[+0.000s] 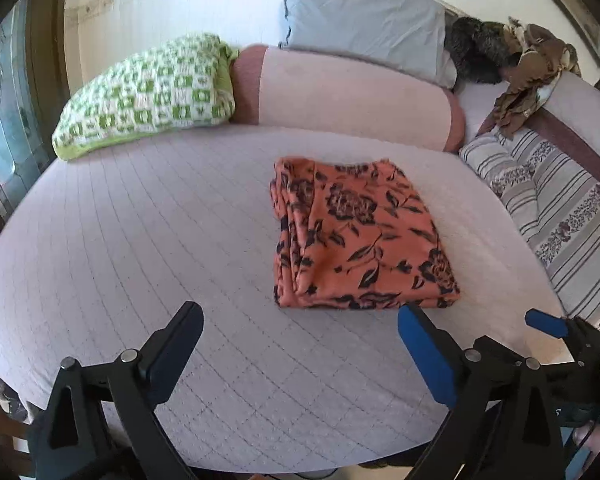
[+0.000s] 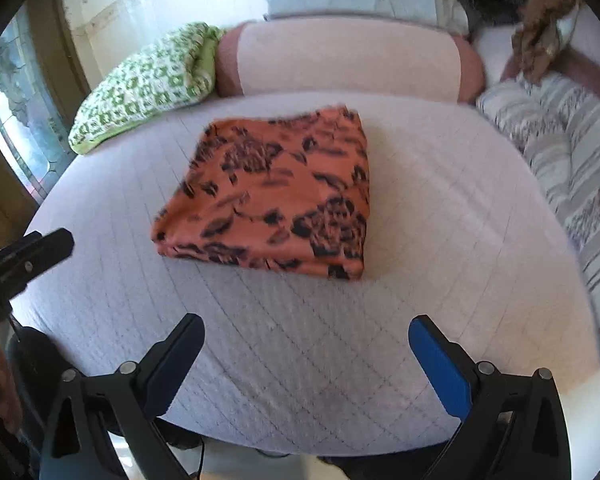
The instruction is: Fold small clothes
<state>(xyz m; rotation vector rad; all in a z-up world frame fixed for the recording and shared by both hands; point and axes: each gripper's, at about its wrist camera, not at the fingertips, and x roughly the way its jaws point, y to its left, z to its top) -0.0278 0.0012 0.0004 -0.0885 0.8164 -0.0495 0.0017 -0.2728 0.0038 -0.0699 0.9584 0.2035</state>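
Left gripper (image 1: 300,332) and right gripper (image 2: 306,338) both stood spread wide over the near edge of the quilted bedspread (image 1: 140,240), nothing between the fingers of either. Just beyond them lay the orange floral garment (image 1: 356,236) — folded into a flat rectangle on the spread, apart from both. Farther back — a green-patterned pillow (image 1: 148,96), a pink bolster (image 1: 340,96).

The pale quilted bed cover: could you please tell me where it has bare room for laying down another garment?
The pale quilted bed cover lies bare left of the folded orange floral garment, up to the green-and-white patterned pillow, and along the near edge. It is crowded behind, at the pink bolster, and right, at the striped cushions.
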